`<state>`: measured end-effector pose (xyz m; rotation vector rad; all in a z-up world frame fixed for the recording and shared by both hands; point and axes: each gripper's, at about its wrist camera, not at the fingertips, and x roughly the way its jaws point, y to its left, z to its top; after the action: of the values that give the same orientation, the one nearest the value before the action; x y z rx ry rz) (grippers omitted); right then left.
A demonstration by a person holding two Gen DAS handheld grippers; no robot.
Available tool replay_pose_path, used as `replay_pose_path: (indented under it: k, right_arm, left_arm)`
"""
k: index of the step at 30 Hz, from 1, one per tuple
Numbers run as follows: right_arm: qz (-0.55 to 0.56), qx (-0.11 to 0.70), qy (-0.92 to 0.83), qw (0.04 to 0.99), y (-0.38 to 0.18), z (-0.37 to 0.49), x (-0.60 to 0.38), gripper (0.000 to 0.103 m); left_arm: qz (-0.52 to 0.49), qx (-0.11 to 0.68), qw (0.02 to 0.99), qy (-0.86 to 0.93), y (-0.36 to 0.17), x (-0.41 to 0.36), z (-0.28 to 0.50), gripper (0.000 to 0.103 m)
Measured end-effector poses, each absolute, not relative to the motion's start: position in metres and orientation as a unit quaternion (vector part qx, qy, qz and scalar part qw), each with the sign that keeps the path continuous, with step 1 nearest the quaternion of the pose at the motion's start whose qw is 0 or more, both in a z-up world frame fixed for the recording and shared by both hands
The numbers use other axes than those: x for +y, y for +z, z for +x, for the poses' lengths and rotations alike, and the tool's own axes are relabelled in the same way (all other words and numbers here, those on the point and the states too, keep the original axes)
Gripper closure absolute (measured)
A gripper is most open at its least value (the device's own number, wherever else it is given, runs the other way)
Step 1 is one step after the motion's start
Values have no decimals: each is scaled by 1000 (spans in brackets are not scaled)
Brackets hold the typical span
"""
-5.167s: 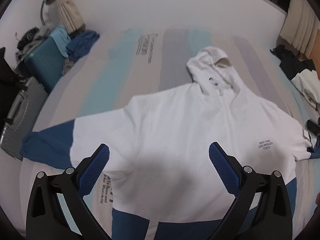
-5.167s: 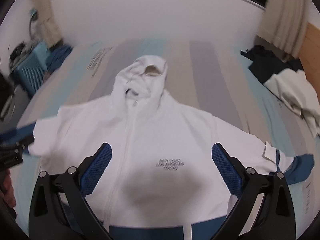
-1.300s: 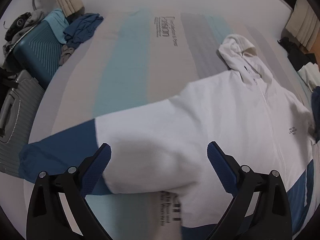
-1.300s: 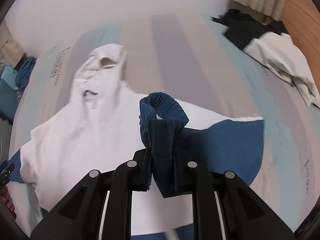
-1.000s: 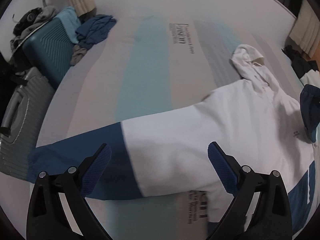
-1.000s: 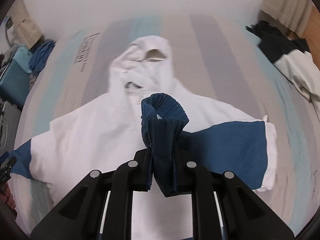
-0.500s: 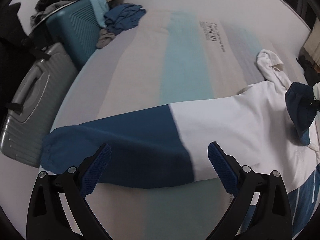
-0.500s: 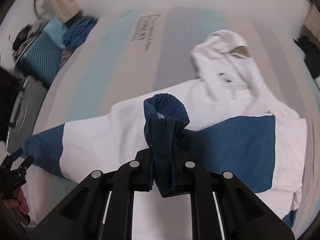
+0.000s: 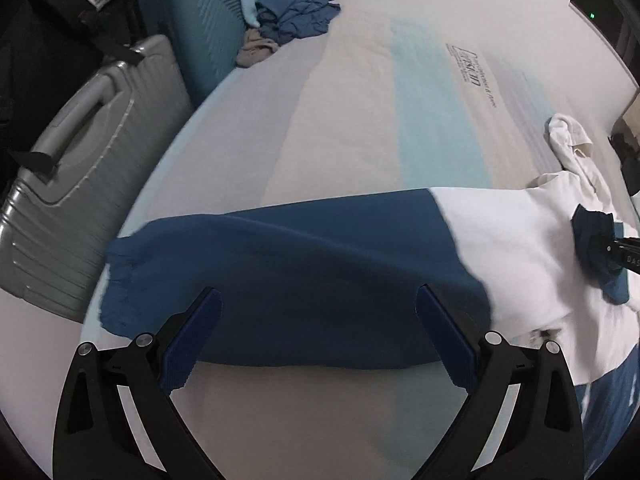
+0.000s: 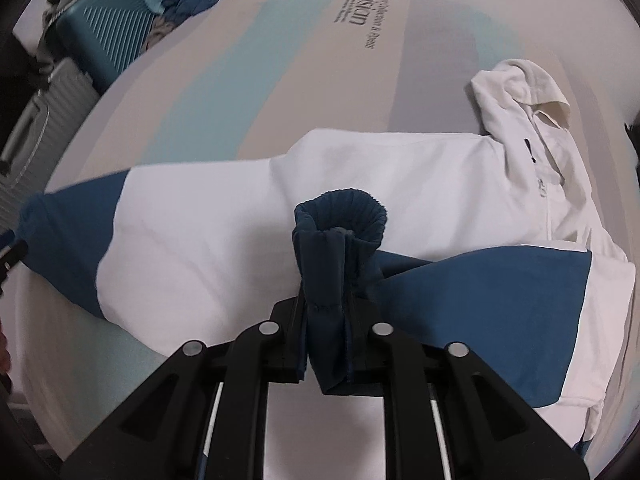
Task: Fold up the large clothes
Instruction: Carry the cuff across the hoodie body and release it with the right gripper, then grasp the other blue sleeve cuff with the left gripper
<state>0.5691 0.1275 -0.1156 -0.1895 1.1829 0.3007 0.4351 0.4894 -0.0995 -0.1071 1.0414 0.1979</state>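
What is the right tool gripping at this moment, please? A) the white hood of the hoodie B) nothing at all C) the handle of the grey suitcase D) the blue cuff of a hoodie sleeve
D: in the right wrist view the right tool is clamped on the ribbed blue cuff, with that sleeve drawn across the white hoodie.

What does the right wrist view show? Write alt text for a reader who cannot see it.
The right gripper is shut on the dark blue sleeve cuff of a white hoodie spread on a striped mattress, the sleeve drawn across the chest. The other sleeve lies flat at left; a teal suitcase stands beyond.
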Motion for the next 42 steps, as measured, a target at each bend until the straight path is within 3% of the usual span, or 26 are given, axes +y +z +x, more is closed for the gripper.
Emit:
replay_pose_path:
  k: [8, 13, 16, 29, 30, 32, 34, 42]
  right_arm:
    - [-144, 540, 174, 811, -134, 544, 167, 59]
    - [-152, 526, 192, 814, -133, 531, 179, 32]
    - [-156, 516, 201, 818, -128, 525, 181, 24]
    - [-171, 494, 222, 823, -91, 529, 149, 21]
    - [-168, 498, 215, 823, -90, 533, 142, 21]
    - [-161, 507, 197, 824, -90, 538, 128, 21]
    - [-152, 511, 185, 825, -90, 540, 116, 21]
    - [-110, 528, 132, 831, -93, 535, 63, 21]
  left_arm:
    - [-92, 494, 854, 138, -106, 558, 407, 7]
    - [-104, 492, 850, 157, -113, 591, 392, 7]
    - [-123, 491, 849, 156, -118, 604, 391, 7]
    - [-207, 501, 832, 118, -153, 655, 398, 9]
    - [-211, 501, 831, 115, -154, 654, 399, 11]
    - [-215, 508, 827, 105, -156, 651, 402, 27]
    - [-231, 516, 819, 95, -160, 649, 406, 37]
    - [-239, 523, 813, 93, -159, 640, 410, 66]
